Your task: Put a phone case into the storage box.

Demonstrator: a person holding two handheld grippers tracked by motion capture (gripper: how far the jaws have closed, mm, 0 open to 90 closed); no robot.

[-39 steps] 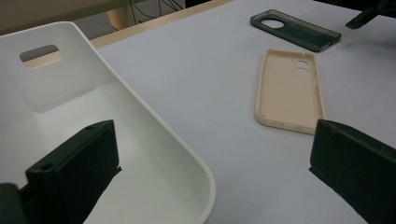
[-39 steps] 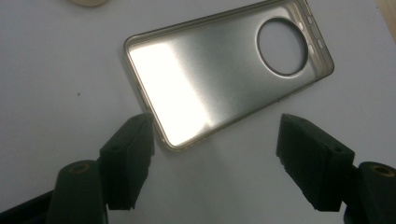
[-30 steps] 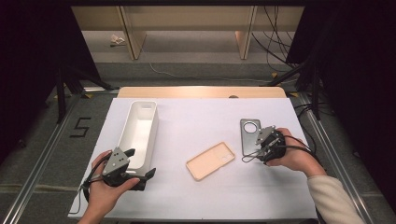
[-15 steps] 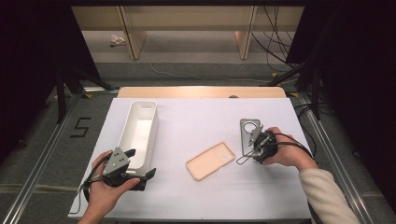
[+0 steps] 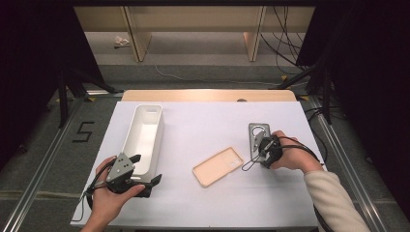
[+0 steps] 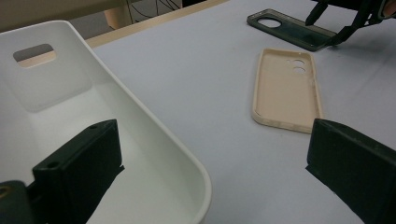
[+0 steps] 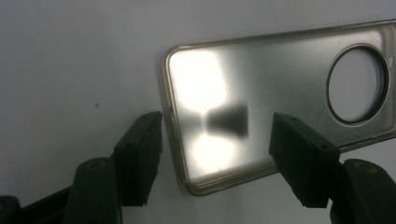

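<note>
A translucent grey phone case point(image 5: 257, 131) with a round camera hole lies at the right of the white table. My right gripper point(image 5: 258, 148) hangs over its near end. In the right gripper view the gripper point(image 7: 217, 123) is open and its jaws have just been closing. One jaw stands outside the grey case's point(image 7: 280, 88) short edge and the other over its inside; neither pad presses on it. A beige phone case point(image 5: 218, 166) lies hollow side up at mid-table. My left gripper point(image 5: 146, 168) is open, straddling the near corner of the white bin point(image 5: 157, 140).
The white bin point(image 6: 154, 130) is empty, with a handle slot in its far wall. From the left gripper point(image 6: 210, 140) I see the beige case point(image 6: 287, 88), and beyond it the grey case point(image 6: 292, 30). Cables trail from both grippers. Wooden shelf legs stand beyond the table.
My right gripper has moved left across the table onto the near end of the grey case. The left hand and both cases have not moved.
</note>
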